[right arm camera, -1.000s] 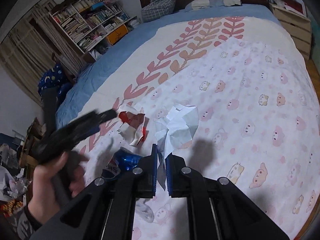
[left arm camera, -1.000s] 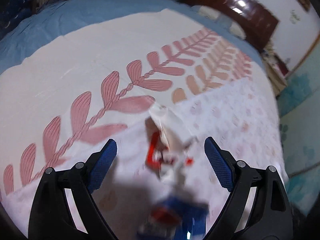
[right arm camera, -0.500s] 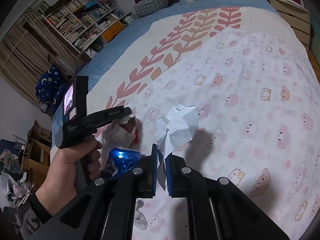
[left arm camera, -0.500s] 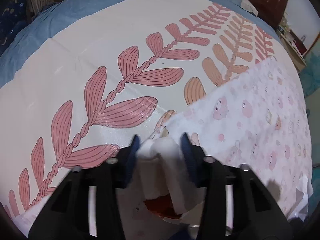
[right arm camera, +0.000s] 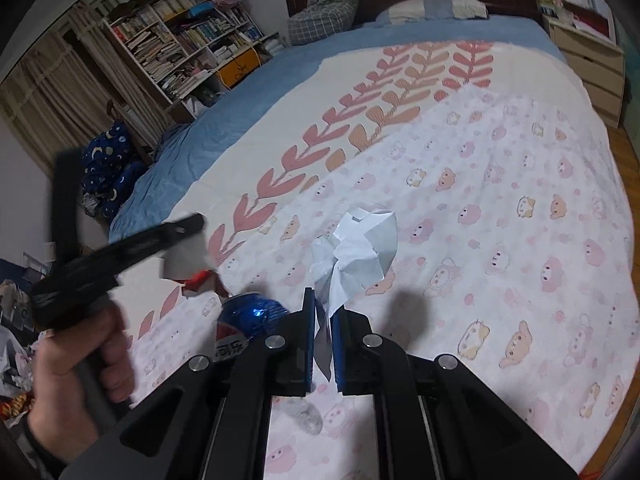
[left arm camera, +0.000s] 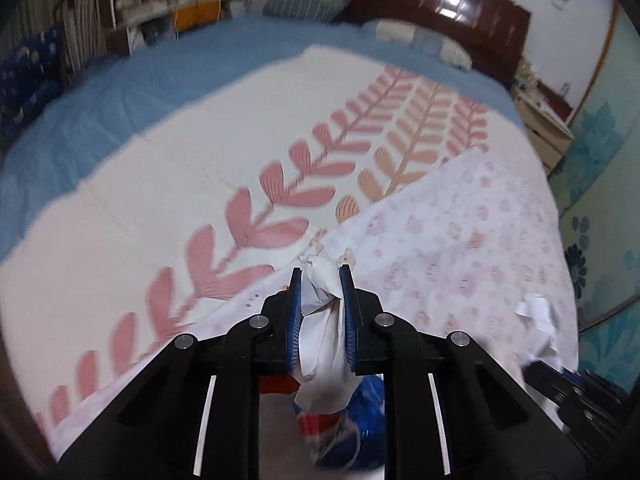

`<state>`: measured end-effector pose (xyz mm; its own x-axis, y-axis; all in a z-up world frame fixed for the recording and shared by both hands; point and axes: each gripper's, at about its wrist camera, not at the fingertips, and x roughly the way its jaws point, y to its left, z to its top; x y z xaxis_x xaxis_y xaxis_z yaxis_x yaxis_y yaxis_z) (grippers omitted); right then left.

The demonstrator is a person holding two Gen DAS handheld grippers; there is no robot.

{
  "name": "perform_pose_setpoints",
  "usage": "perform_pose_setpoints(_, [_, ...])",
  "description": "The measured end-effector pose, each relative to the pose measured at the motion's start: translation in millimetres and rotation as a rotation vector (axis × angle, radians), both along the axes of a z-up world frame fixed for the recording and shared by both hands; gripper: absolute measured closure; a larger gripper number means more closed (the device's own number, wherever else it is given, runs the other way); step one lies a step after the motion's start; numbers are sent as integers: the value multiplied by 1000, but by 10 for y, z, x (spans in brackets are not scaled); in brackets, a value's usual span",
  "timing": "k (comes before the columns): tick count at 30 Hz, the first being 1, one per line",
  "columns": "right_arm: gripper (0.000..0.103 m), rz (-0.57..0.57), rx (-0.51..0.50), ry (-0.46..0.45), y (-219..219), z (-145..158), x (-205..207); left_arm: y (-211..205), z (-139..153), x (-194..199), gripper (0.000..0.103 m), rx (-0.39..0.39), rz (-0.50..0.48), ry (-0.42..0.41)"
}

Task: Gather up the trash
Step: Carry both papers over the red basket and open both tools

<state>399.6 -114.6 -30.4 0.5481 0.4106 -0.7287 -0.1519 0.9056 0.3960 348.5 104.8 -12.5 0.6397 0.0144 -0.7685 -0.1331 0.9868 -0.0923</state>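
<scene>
My left gripper (left arm camera: 321, 276) is shut on a crumpled white and red wrapper (left arm camera: 324, 344) and holds it above the bed; the wrapper also shows in the right wrist view (right arm camera: 188, 268), blurred, at the left gripper's tip. My right gripper (right arm camera: 322, 312) is shut on a crumpled white tissue (right arm camera: 356, 248) that stands up above its fingers; the tissue shows in the left wrist view (left arm camera: 538, 320) too. A crushed blue cola can (right arm camera: 244, 320) lies on the bedsheet between the two grippers, and shows under the wrapper in the left wrist view (left arm camera: 352, 432).
The bed (right arm camera: 500, 208) has a pink animal-print sheet over a leaf-print cover and a blue blanket. A bookshelf (right arm camera: 180, 40) and dark clothes (right arm camera: 108, 168) stand left of it, a nightstand (right arm camera: 592, 68) at the far right. More litter (right arm camera: 12, 380) lies at the lower left.
My left gripper went from open over the wrapper to shut on it, then lifted it off the sheet. My right gripper kept its hold on the tissue.
</scene>
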Motion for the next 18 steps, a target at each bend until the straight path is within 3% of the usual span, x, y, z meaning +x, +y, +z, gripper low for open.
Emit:
perform_pose_setpoints(7, [94,61,-56,-212,-116,860,-841,-433,995,-922,86,6,-79,-202])
perform_pose_setpoints(13, [94,20,-97,-348,-759,1538,-2055,-1141,1797,-1734,86,-8,-190,-382])
perform_pose_setpoints(18, [94,-75,-139,-404,-1552,1959,-3097,-2082,2302,-2463,86,-34,-385,-464])
